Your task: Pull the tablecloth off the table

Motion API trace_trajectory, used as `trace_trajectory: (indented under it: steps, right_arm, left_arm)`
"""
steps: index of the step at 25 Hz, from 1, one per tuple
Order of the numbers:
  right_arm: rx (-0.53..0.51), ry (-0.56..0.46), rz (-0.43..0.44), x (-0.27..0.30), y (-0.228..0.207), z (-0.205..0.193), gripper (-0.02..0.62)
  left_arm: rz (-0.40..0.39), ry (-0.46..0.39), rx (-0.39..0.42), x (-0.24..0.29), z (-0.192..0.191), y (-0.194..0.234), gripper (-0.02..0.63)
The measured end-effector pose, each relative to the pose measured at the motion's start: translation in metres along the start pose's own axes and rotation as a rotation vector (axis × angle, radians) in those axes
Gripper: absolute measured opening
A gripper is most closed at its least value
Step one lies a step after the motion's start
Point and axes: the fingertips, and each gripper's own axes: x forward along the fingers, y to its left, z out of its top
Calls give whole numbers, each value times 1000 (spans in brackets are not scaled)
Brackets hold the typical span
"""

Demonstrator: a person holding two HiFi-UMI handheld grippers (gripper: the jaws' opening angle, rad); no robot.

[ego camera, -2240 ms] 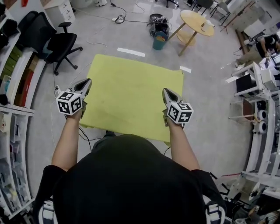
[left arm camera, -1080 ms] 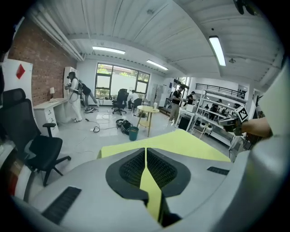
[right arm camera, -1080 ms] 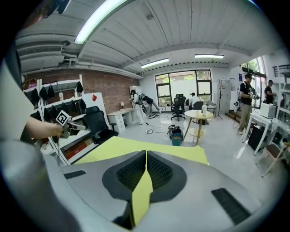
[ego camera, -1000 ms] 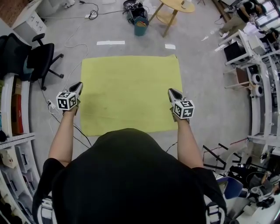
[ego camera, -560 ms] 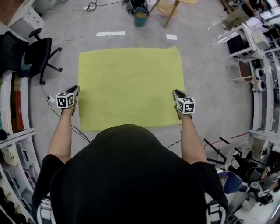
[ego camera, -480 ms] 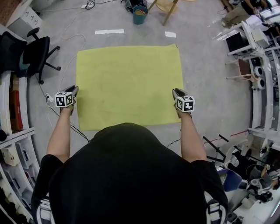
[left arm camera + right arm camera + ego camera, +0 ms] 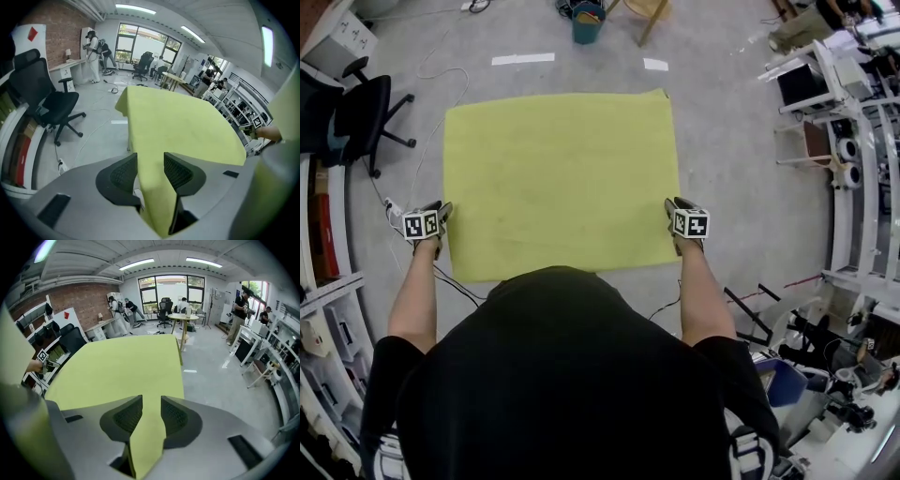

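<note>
Loosening both grips, you have the left gripper (image 7: 442,208) and right gripper (image 7: 673,202) opening their jaws around the near corners of the tablecloth (image 7: 561,178), which lies spread flat over the table it hides, so the pull-off looks undone.

A grey floor (image 7: 741,159) fills the head view. A black office chair (image 7: 356,117) stands at upper left, a teal bucket (image 7: 588,19) at top centre, and white shelving (image 7: 862,216) along the right edge. Elsewhere are a brick wall (image 7: 70,298), tall windows (image 7: 171,289) and ceiling strip lights (image 7: 136,263).
</note>
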Motion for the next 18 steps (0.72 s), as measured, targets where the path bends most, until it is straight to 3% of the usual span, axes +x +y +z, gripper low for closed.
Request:
trace_trajectory:
  steps: [8, 18]
  right_arm:
    - [113, 43, 19, 24, -51, -20, 180]
    - [315, 65, 175, 47, -67, -55, 202]
  left_arm:
    - [-28, 86, -58, 31, -29, -6, 219]
    - [-49, 42, -172, 47, -34, -6, 218]
